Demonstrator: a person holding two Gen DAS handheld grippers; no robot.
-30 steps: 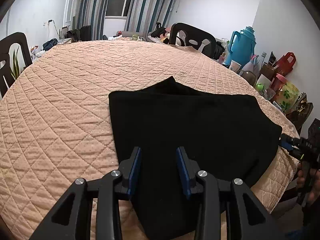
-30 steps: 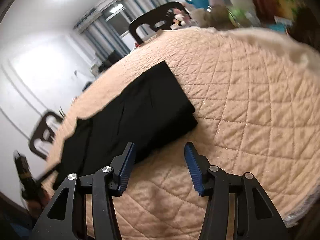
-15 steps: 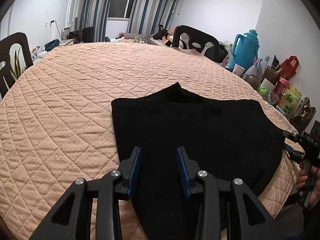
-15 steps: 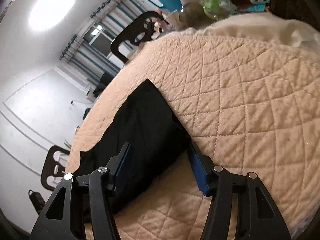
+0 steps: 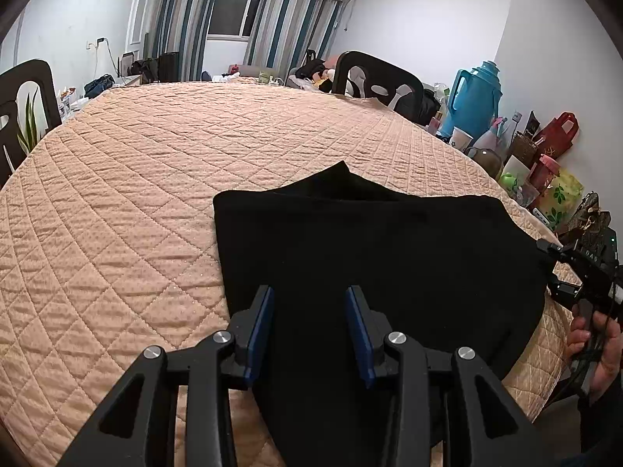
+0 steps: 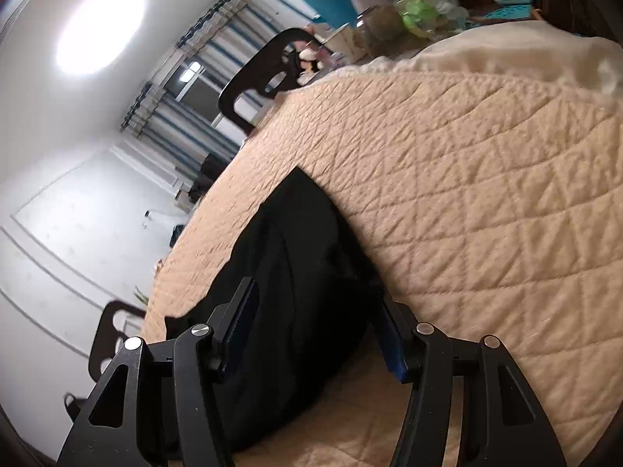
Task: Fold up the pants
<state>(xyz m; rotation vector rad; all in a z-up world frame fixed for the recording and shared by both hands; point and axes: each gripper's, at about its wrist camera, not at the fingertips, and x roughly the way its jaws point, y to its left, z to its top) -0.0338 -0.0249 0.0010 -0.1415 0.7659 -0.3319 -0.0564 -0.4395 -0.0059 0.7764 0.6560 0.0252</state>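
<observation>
From the left wrist, my left claw (image 5: 309,321) had stayed half open over the pants (image 5: 373,257), gripping nothing; they lay folded on the quilt (image 5: 155,179). From the right wrist, my right claw (image 6: 315,319) had closed in, jaws wide, straddling the pants' edge, ready for the next fold.

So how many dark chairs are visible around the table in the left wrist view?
2: one chair at the far side, right of centre; another chair at the left edge. Others may be out of view.
</observation>
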